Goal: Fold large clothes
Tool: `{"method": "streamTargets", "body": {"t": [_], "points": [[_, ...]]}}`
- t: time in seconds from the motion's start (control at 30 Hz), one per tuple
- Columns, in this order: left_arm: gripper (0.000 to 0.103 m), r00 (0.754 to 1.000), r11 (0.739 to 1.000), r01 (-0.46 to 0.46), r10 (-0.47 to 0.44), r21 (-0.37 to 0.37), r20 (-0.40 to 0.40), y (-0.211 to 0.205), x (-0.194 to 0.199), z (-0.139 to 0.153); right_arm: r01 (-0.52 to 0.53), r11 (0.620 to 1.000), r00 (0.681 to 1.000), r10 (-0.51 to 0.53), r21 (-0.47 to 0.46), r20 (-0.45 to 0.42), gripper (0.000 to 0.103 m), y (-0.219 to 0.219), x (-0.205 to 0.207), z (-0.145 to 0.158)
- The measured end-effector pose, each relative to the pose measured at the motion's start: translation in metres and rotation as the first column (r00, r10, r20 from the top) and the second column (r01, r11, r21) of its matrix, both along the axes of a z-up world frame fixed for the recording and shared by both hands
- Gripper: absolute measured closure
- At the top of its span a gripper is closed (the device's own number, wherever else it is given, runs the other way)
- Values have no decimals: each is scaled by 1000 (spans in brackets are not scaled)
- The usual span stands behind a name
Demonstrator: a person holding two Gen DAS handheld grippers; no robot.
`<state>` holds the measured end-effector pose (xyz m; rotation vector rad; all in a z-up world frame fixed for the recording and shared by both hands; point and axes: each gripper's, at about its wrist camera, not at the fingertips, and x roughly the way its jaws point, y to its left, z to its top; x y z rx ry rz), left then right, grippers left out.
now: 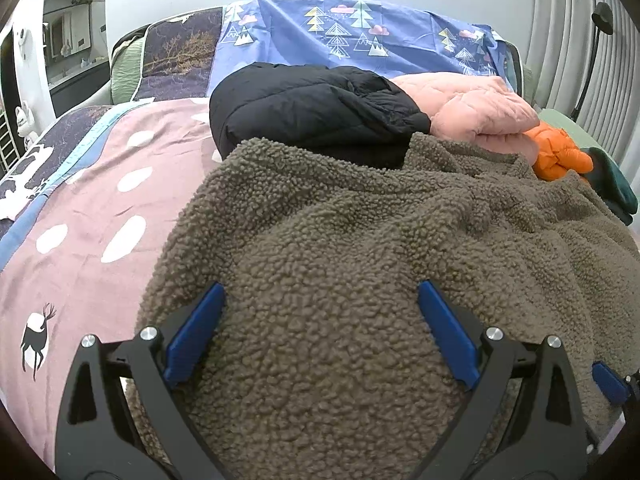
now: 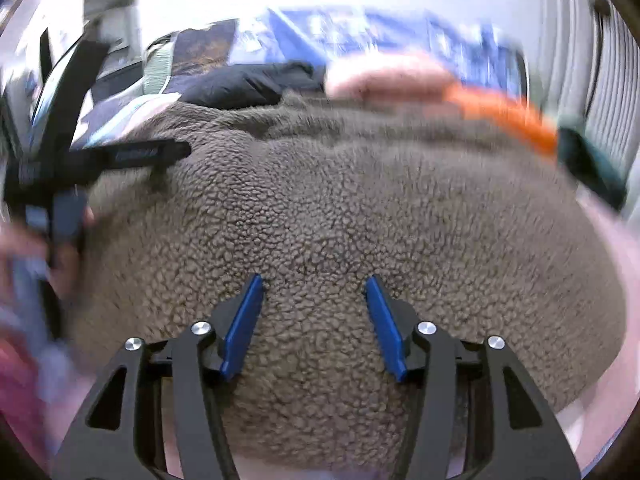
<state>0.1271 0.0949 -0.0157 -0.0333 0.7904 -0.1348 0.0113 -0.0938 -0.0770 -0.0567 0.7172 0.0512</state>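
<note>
A large olive-brown fleece garment lies spread on the bed, filling the near part of both views. My left gripper is open, its blue fingers spread wide just over the fleece near its front left edge. My right gripper is open over the middle of the fleece, nothing between its blue fingers. The left gripper's black body shows at the left of the blurred right wrist view.
Folded clothes lie behind the fleece: a black puffer, a pink quilted jacket, an orange puffer and a dark green item. The bed has a pink patterned sheet and a blue tree-print cover. A lamp stand is at right.
</note>
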Motion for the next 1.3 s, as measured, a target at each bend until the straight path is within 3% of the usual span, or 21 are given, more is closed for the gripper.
{"method": "streamTargets", "body": {"t": [0.07, 0.17, 0.33, 0.4, 0.5, 0.67, 0.77, 0.87, 0.9, 1.03, 1.1, 1.17, 1.23, 1.3], "points": [[5, 1000, 1000, 1, -1, -3, -2, 1, 1, 0, 25, 993, 999, -19, 113, -51, 47, -11, 5, 9], [5, 1000, 1000, 8, -8, -25, -13, 4, 2, 0, 24, 990, 999, -18, 136, -47, 48, -13, -9, 21], [5, 997, 989, 62, -66, -138, -31, 27, 1, 15, -136, 990, 988, 139, -45, 71, 46, 16, -50, 35], [5, 999, 987, 41, -39, -158, 14, 50, -4, 27, -200, 972, 974, 211, -121, 88, 39, 30, -58, 35], [5, 996, 992, -44, 53, -121, 71, 89, -8, 32, -294, 933, 945, 317, -206, 84, 35, 56, -67, 29], [12, 998, 982, -54, 47, -179, -41, 135, 3, -2, -413, 838, 880, 468, -357, 81, 25, 106, -77, 19], [15, 997, 951, 15, -38, -309, -71, 147, 5, -24, -452, 786, 852, 521, -423, 57, 23, 125, -75, 12], [15, 983, 878, 111, -167, -466, -79, 145, 10, -39, -477, 748, 838, 546, -461, 17, 23, 140, -71, 5], [15, 975, 857, 135, -205, -497, -90, 141, 15, -44, -485, 737, 834, 552, -471, 6, 23, 144, -71, 3], [15, 946, 819, 191, -300, -541, -120, 136, 36, -49, -513, 699, 821, 569, -498, -46, 23, 162, -60, -7], [15, 939, 813, 188, -313, -551, -142, 134, 50, -50, -511, 696, 826, 559, -505, -65, 23, 169, -51, -13], [13, 940, 828, 189, -307, -528, -146, 127, 61, -52, -498, 699, 836, 544, -513, -72, 23, 177, -44, -17], [11, 946, 839, 203, -301, -506, -119, 122, 64, -54, -488, 702, 843, 534, -519, -70, 21, 182, -38, -19], [11, 954, 830, 222, -294, -511, -62, 122, 58, -60, -487, 706, 843, 534, -514, -66, 16, 185, -34, -21]]}}
